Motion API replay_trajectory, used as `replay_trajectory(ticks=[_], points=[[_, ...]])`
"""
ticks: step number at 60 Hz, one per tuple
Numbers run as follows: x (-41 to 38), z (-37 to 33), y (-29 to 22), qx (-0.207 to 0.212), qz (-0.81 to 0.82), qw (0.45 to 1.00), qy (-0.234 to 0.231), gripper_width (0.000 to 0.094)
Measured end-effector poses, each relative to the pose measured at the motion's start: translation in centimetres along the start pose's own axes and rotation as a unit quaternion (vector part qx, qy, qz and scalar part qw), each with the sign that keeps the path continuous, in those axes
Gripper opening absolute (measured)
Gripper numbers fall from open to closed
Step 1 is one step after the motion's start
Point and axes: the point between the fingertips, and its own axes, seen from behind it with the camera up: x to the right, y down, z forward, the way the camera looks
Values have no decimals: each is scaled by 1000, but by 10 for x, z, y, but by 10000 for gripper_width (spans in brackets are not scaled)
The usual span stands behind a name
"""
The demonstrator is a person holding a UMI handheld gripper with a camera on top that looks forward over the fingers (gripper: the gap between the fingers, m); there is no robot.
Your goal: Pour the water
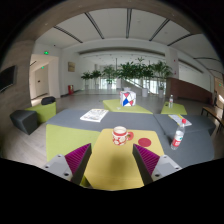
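A white mug with red markings [120, 134] stands on the yellow-green tabletop [112, 165], just ahead of and between my fingers. A clear water bottle with a red label [178, 136] stands upright to the right, beyond the right finger. My gripper [113, 160] is open and empty, its magenta pads [79, 155] spread wide apart over bare tabletop.
A white book or paper stack [94, 115] lies on the table to the far left. A red, white and blue carton [127, 99] stands farther back. Another bottle [170, 102] stands far right. A dark armchair [24, 120] sits left; plants [130, 72] line the back.
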Motion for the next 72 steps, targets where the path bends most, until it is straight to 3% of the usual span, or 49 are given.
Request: replay_trajectory(ticks=[11,21,28,38,58,65,69,72], points=[[50,13,29,-22,5,999,33,853],[162,47,89,-56,-4,994,96,850],[248,71,116,-57,-8,989,138,851],[354,116,111,-26,-4,982,185,858],[465,243,78,35,22,978,207,838],[483,283,82,35,22,978,206,773],[480,290,85,37,25,978,203,547],[479,290,82,47,25,977,205,488]])
